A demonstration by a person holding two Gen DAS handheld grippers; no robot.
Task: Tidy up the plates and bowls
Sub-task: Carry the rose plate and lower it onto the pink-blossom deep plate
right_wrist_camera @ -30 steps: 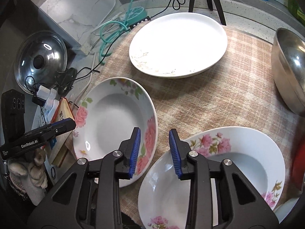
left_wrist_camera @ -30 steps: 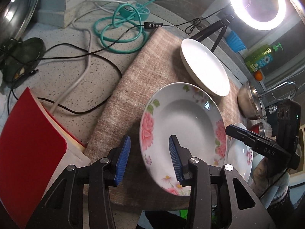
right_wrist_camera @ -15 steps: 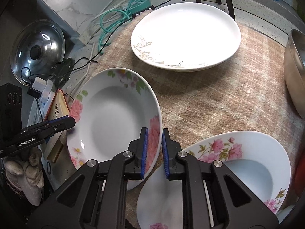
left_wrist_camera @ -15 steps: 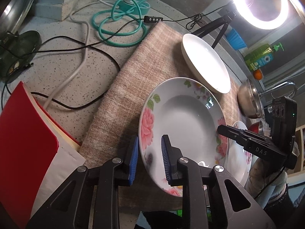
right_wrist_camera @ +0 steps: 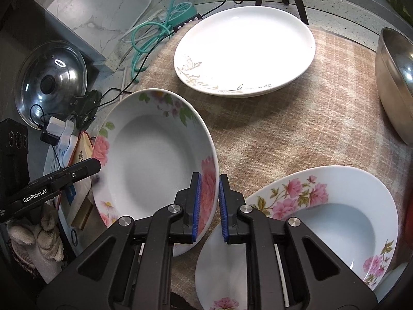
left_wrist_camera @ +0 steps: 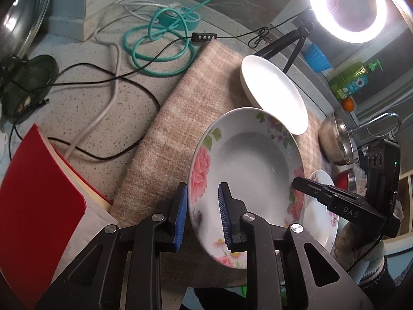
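Observation:
A deep floral plate (left_wrist_camera: 247, 170) (right_wrist_camera: 155, 160) is held tilted above the beige cloth (left_wrist_camera: 185, 108) by both grippers. My left gripper (left_wrist_camera: 201, 214) is shut on its left rim. My right gripper (right_wrist_camera: 208, 208) is shut on its right rim. A second floral plate (right_wrist_camera: 322, 222) lies on the cloth under and right of the right gripper; it also shows in the left wrist view (left_wrist_camera: 320, 206). A stack of plain white plates (right_wrist_camera: 245, 49) (left_wrist_camera: 273, 100) sits at the far side of the cloth.
A steel bowl (right_wrist_camera: 395, 90) stands at the right edge of the cloth. Teal and black cables (left_wrist_camera: 160, 41) lie on the speckled counter. A red book (left_wrist_camera: 38, 206), a pot lid (right_wrist_camera: 49, 82) and a ring light on a tripod (left_wrist_camera: 346, 2) stand around.
Both grippers closed on the opposite rims of the floral plate, and the plate has lifted and tilted off the cloth.

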